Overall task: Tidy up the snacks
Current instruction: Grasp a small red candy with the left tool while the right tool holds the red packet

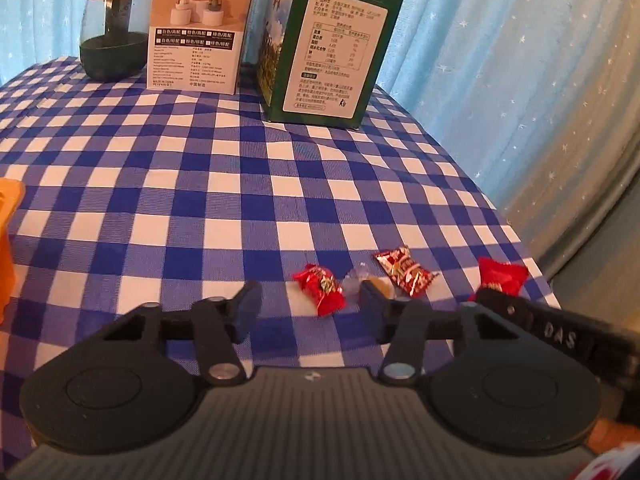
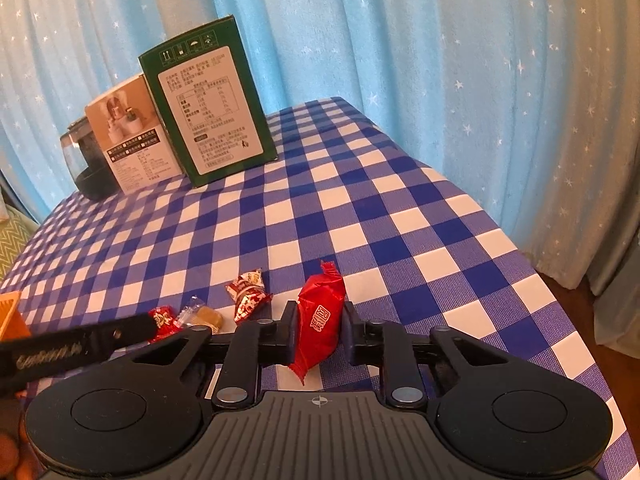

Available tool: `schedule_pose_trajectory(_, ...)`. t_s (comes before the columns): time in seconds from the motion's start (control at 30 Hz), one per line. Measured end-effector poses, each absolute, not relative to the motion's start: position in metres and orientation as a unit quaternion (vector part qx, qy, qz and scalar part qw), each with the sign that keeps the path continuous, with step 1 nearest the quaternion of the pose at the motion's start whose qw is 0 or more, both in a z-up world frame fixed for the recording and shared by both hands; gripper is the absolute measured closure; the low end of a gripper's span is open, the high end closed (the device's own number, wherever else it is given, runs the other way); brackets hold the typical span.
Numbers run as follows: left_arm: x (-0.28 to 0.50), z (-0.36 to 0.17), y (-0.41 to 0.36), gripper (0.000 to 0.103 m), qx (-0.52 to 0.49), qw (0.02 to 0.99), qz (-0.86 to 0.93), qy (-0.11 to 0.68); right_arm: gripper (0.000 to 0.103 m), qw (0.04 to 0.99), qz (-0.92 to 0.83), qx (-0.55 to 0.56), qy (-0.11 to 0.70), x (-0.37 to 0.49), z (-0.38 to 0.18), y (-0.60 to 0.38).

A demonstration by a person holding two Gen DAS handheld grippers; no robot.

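Note:
A small red candy (image 1: 320, 289) lies on the blue-checked cloth (image 1: 160, 184) between the tips of my left gripper (image 1: 310, 302), whose pads stand apart from it. A clear-wrapped yellow candy (image 1: 374, 283) touches its right finger, and a red-and-white candy (image 1: 404, 272) lies just beyond. My right gripper (image 2: 320, 328) is shut on a larger red packet (image 2: 320, 316), held upright just above the cloth. That packet (image 1: 500, 276) also shows at the right of the left wrist view. In the right wrist view, the three loose candies (image 2: 204, 316) lie to the left of the packet.
A green box (image 1: 332, 48), a white box (image 1: 200, 28) and a dark humidifier (image 1: 114, 28) stand at the far edge. An orange container (image 1: 8, 232) sits at the left. The table's right edge (image 2: 560, 288) drops off before a blue star curtain (image 2: 440, 60).

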State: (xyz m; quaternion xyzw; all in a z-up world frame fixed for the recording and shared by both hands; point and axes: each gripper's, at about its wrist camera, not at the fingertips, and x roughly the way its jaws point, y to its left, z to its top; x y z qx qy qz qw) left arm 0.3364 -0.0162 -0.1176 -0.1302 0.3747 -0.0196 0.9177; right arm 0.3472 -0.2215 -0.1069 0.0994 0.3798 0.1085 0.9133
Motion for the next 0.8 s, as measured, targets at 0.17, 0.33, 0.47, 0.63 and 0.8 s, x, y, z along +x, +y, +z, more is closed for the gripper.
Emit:
schedule_pose_trajectory(0.17,0.348,-0.122,-0.019,0.071,-0.147,0.917,-0.017,0.371,0.081,0.913,0.104,0.1,0.381,0.348,-0.107,-0.224)
schedule_pose_trajectory(0.33,0.36,-0.126,-0.024,0.077,-0.133,0.917,-0.01,0.375,0.081,0.913,0.104,0.097,0.382,0.348,-0.107,-0.222)
schedule_pose_trajectory(0.47,0.361,-0.131,-0.026,0.079,-0.103,0.918,-0.012,0.383,0.081,0.912,0.108,0.094,0.384,0.347,-0.107,-0.22)
schedule_pose_trajectory(0.63,0.348,-0.13,-0.026,0.086,-0.074,0.92,-0.023,0.385,0.081,0.912,0.114,0.093,0.383,0.348,-0.106,-0.219)
schedule_pose_trajectory(0.8,0.329,-0.123,-0.024,0.086,-0.063,0.92,-0.022,0.387,0.081,0.912,0.122,0.091,0.381,0.343,-0.099,-0.214)
